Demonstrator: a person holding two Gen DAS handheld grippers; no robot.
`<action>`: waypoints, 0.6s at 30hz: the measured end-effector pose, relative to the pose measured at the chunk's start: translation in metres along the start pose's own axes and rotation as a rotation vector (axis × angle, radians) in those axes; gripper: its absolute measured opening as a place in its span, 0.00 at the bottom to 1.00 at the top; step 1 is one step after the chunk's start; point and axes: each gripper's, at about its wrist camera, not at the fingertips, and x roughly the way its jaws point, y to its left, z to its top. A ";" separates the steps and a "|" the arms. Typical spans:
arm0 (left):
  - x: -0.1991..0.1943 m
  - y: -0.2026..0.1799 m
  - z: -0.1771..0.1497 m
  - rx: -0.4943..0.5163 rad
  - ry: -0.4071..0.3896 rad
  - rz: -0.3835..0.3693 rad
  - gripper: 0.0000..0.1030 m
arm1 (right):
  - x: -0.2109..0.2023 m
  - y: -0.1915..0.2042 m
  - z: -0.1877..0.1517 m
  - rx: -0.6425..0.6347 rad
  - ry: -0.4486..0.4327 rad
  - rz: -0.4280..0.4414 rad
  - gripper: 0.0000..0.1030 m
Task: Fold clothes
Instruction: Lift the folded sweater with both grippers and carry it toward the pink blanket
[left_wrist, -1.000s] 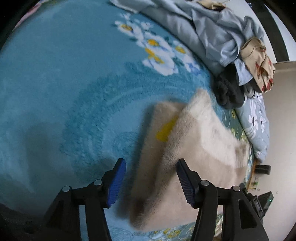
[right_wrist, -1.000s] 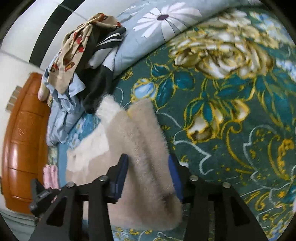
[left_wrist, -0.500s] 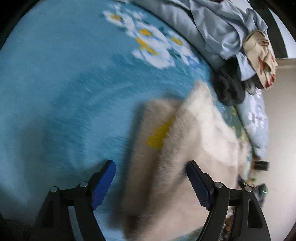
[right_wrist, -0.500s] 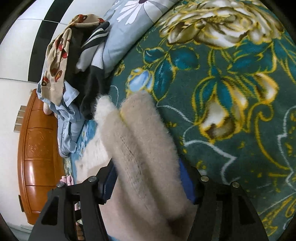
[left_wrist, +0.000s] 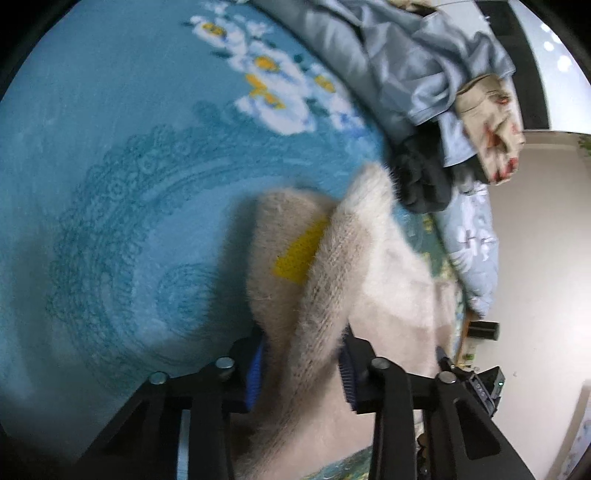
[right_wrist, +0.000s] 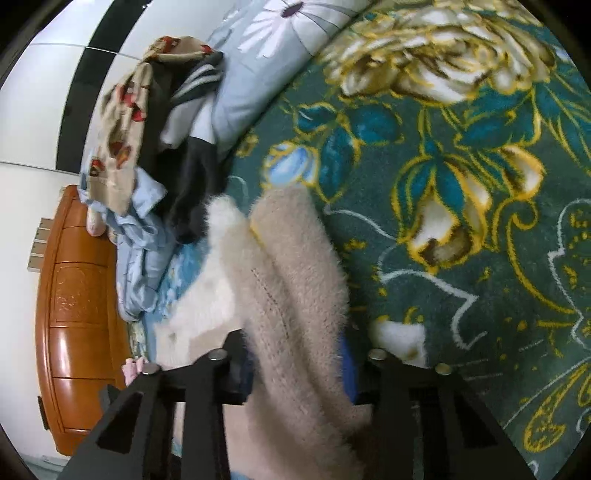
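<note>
Between the blue ribbed pads of the left tongs sits a thick fold of a fuzzy beige sweater, a yellow tag just ahead; these jaws have just been closing and now pinch the knit; the right tongs have likewise just closed on another woolly fold; beyond both lies a plush flowered blanket and a rumpled heap of clothes.

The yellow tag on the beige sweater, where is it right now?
In the left wrist view the yellow tag sits mid-frame on the beige sweater, just ahead of the left gripper, over the blue blanket.
</note>
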 end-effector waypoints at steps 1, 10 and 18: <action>-0.002 -0.004 0.001 0.011 -0.012 -0.022 0.31 | -0.004 0.005 0.000 -0.011 -0.005 0.006 0.31; -0.059 -0.021 -0.008 0.078 -0.143 -0.207 0.29 | -0.033 0.069 0.001 -0.144 -0.026 0.084 0.30; -0.139 -0.005 0.020 0.049 -0.315 -0.240 0.29 | -0.015 0.172 0.003 -0.313 0.016 0.158 0.30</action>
